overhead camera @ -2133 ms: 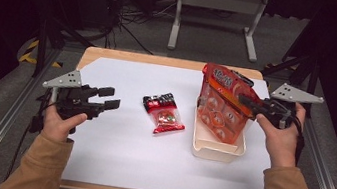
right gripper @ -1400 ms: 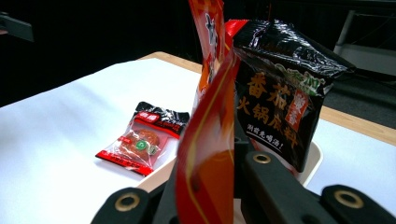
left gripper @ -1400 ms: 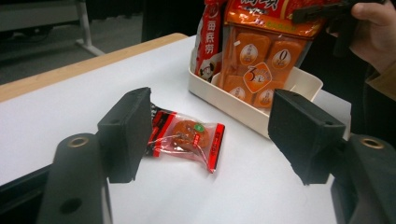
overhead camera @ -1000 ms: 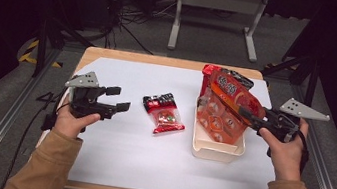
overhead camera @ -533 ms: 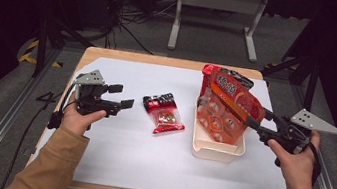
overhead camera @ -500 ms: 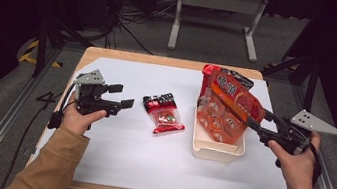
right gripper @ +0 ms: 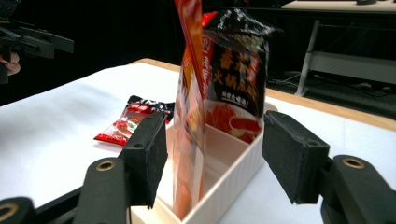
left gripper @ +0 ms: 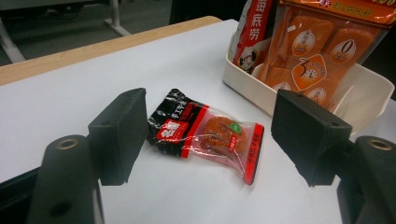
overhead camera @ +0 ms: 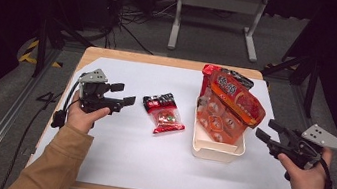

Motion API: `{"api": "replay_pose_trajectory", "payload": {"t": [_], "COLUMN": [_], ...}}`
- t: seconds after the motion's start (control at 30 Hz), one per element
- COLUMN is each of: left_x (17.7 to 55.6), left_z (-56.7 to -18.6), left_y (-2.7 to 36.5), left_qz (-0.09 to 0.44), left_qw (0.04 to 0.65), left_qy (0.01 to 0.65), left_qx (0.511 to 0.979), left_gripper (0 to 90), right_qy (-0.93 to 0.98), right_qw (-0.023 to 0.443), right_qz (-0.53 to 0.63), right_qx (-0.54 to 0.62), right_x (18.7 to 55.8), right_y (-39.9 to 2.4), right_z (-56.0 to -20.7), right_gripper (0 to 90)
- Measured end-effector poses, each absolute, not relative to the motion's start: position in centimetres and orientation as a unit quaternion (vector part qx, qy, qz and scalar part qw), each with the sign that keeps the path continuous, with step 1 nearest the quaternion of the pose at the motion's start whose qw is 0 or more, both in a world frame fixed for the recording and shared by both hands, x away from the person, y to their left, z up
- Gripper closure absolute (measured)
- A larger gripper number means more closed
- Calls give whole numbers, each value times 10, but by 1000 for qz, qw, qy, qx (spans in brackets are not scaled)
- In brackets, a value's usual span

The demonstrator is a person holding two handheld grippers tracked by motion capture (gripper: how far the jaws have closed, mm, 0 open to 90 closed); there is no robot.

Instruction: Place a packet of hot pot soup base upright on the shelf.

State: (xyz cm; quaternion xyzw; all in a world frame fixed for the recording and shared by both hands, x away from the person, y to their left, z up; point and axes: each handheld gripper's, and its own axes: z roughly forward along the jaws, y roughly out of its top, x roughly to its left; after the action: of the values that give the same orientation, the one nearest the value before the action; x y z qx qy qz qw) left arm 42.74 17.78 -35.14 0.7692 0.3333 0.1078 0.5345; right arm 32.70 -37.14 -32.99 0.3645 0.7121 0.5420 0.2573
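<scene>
Table: white sheet over a light wooden tabletop [overhead camera: 111, 58], wood border showing at the far and near edges in the high view.
Left gripper [overhead camera: 123, 95]: black two-jaw tool with a grey three-cornered plate, held in the left hand [overhead camera: 83, 114] at about 9 o'clock on the sheet; jaws spread wide, nothing between them, tips aimed toward 3 o'clock at the small packet.
Right gripper [overhead camera: 269, 130]: black, grey-plated, held in the right hand [overhead camera: 306, 178] off the table's edge at about 4 o'clock; jaws released and empty, aimed toward 9 o'clock at the tray, apart from it.
Small packet [overhead camera: 163, 112]: red, black and clear plastic snack packet lying flat near the sheet's centre, between left gripper and tray, touching neither.
Tray [overhead camera: 218, 151]: cream rectangular plastic bin at about 3 o'clock, holding two upright pouches.
Orange pouch [overhead camera: 228, 111]: large orange printed bag leaning toward 3 o'clock over the rim.
Second pouch [right gripper: 238, 70]: red-and-black bag standing behind the orange one.
Left gripper view: orange round piece inside the small packet [left gripper: 205, 133] and white printing on its black end; red side panel of the pouches in the tray [left gripper: 373, 88].
Right gripper view: orange pouch [right gripper: 189, 107] seen edge-on and thin; black face of the second pouch with orange characters; divider wall inside the tray [right gripper: 233, 172]; left gripper [right gripper: 32, 42] far off at 10 o'clock.
</scene>
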Motion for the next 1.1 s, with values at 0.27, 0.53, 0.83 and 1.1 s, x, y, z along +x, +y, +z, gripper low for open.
{"api": "replay_pose_trajectory", "payload": {"t": [0.27,0.53,0.83,1.1], "left_x": [431,444,469,485], "left_z": [-354,-360,-378,-395], "left_y": [174,163,142,136], "left_qz": [111,122,117,119], "left_qw": [534,523,500,487], "left_qy": [338,343,367,388], "left_qx": [767,771,776,774], "left_gripper": [278,292,295,316], "right_qy": [727,734,731,735], "right_qw": [250,250,252,256], "right_qz": [510,496,497,488], "right_qx": [385,391,395,394], "right_x": [323,330,333,337], "right_y": [-379,-379,-383,-383], "right_z": [-354,-366,-368,-372], "right_gripper": [398,394,394,375]}}
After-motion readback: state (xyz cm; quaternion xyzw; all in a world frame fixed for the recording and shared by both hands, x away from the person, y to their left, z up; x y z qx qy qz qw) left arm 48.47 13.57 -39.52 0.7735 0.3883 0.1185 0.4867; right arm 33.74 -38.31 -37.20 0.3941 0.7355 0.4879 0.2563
